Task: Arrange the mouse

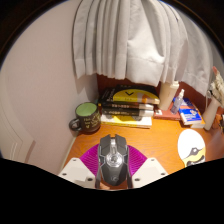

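A dark grey computer mouse [112, 160] with a scroll wheel sits between my two fingers, its nose pointing away from me. The magenta pads [91, 158] press against both of its sides. My gripper [112, 166] is shut on the mouse and holds it above the near part of the orange wooden desk [150, 138]. The mouse's rear end is hidden below the fingers.
A green mug [86, 117] stands beyond the fingers to the left. A stack of books [130, 105] lies at the back under a white curtain [130, 40]. A blue box [190, 117], a bottle [180, 99] and a white round object [193, 148] are on the right.
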